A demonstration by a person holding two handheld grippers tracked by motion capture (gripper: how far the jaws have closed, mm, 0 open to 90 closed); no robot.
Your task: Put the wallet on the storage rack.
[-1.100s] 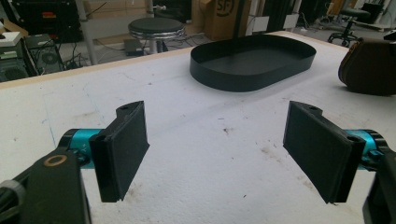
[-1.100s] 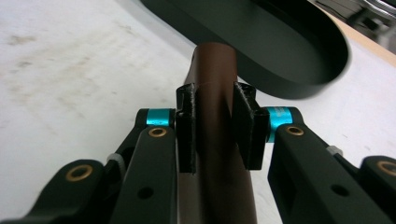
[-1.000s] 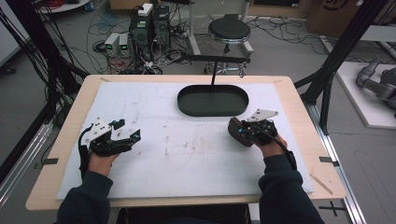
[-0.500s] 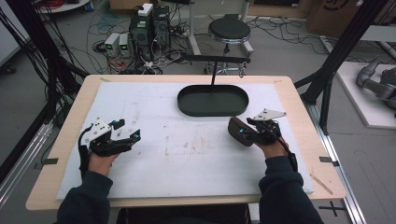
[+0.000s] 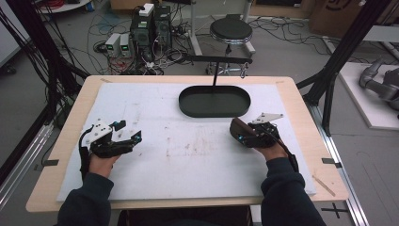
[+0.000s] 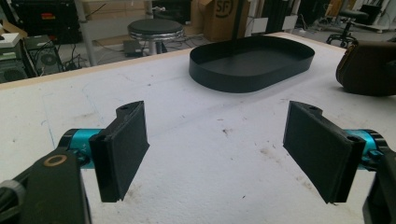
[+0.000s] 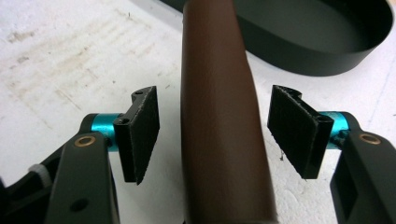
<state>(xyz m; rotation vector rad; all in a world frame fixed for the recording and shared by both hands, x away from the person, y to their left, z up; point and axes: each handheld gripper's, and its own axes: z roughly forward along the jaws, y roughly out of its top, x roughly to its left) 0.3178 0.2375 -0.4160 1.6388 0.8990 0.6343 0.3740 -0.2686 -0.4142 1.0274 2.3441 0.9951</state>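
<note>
The right gripper (image 7: 214,135) has just been opening; its jaws stand apart around a brown case (image 7: 222,126), probably leather, lying on the bench (image 5: 188,155) with its long axis toward the tray (image 5: 215,101). The left gripper (image 6: 215,149) gapes empty, well apart.

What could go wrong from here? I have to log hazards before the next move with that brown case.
The right gripper has just been opening, and its pads stand clear of the brown case that lies between them on the white mat; pulling back carelessly could drag or roll it. The case lies close to the black oval tray, so a nudge might knock it against the tray wall. The left gripper is open, holding nothing, and cannot steady it.
</note>
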